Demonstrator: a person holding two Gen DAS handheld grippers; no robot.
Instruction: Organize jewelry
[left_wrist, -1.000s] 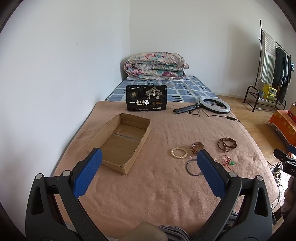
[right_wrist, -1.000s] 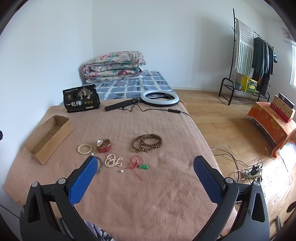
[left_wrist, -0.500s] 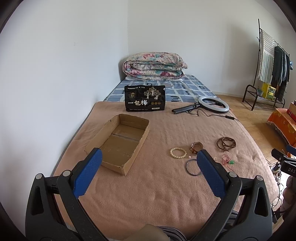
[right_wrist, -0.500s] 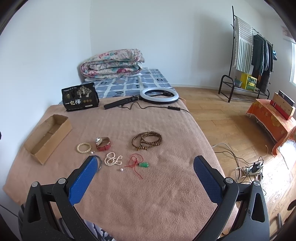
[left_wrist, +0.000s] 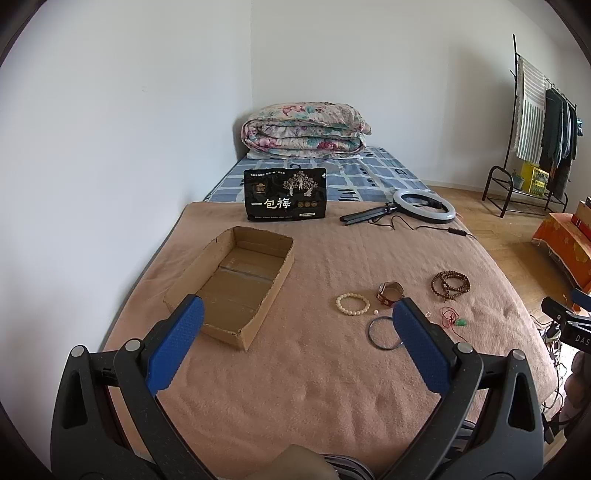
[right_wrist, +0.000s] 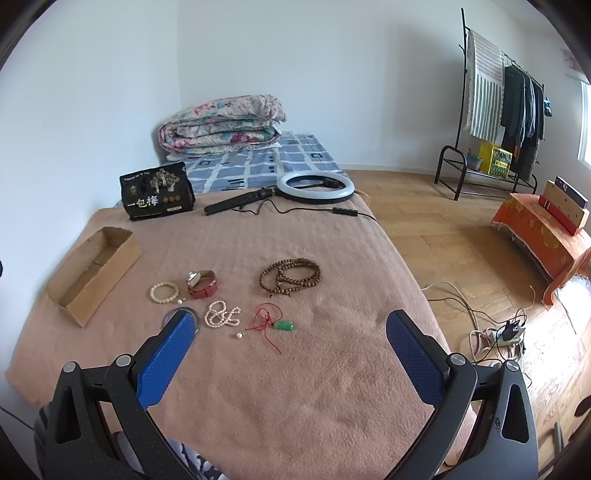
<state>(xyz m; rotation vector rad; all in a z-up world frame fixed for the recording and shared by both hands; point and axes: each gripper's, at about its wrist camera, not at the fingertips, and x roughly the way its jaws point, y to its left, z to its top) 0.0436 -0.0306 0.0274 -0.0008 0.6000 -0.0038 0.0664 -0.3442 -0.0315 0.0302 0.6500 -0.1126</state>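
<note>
An open cardboard box lies on the brown blanket at the left. Jewelry lies right of it: a cream bead bracelet, a red-strap watch, a brown bead necklace, a dark bangle, a pearl strand and a red cord with a green pendant. My left gripper is open and empty, above the blanket near the box's front. My right gripper is open and empty, just in front of the pendant.
A black snack bag stands behind the box. A ring light with its cable lies at the back right. A folded quilt sits on the bed behind. The blanket's right edge drops to a wooden floor with cables.
Both grippers have shifted slightly, so the scene sits a little differently in view. Both stay open and empty. Nothing on the blanket has moved.
</note>
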